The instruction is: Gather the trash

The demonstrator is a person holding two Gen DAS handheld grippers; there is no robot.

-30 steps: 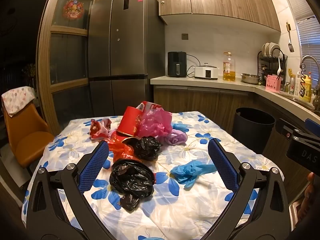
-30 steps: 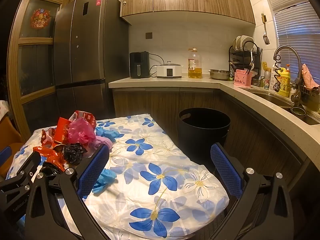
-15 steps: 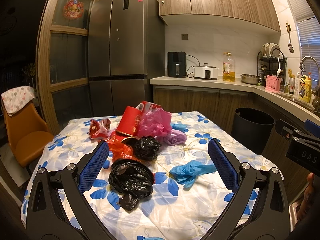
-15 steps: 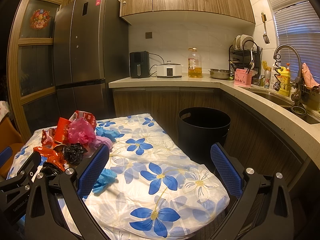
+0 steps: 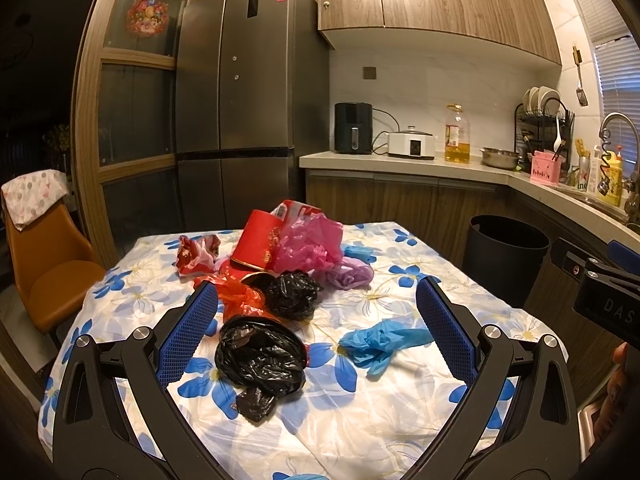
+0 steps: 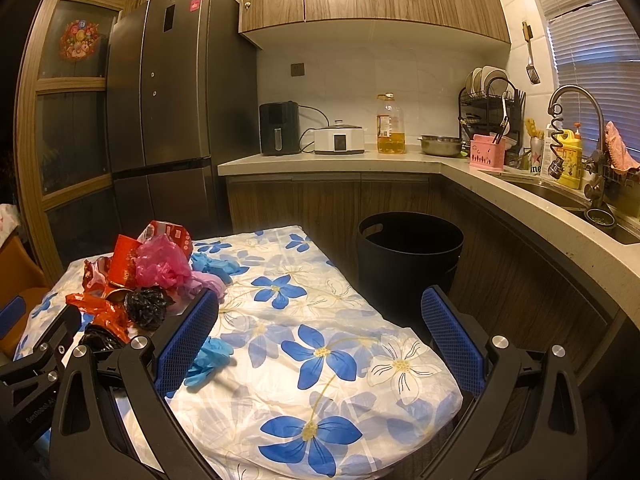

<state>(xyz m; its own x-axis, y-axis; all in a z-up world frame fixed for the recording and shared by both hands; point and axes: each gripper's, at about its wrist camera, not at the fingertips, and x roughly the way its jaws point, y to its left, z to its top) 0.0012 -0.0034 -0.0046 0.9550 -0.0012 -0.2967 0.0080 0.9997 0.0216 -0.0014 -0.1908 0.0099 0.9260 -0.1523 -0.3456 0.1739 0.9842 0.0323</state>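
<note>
1. Orange leather covers the chair (image 5: 52,264) at the far left of the left wrist view, with a spotted cloth (image 5: 30,196) draped over its back.
2. Next comes the table under a white tablecloth with blue flowers (image 5: 360,420), where the trash lies in a loose heap toward the far left part of the top.
3. At the heap's left edge sits a crumpled red wrapper (image 5: 196,254), then a red carton (image 5: 258,246) tilted against a pink plastic bag (image 5: 310,246).
4. In front of those lie an orange-red plastic bag (image 5: 236,296) and a small black bag (image 5: 290,294); a larger black bag (image 5: 260,354) lies nearest the camera.
5. The left gripper (image 5: 316,334) hangs above the table with its blue-padded jaws spread wide and nothing between them; the larger black bag sits in line with the gap, untouched.
6. A purple bag (image 5: 352,276) rests right of the pink one, and a blue glove (image 5: 380,344) lies alone further right.
7. The right gripper (image 6: 320,338) is likewise spread wide and empty, over the table's bare right end.
8. A black trash bin (image 6: 408,256) stands on the floor just beyond the table's right side, below the counter (image 6: 360,160).
</note>
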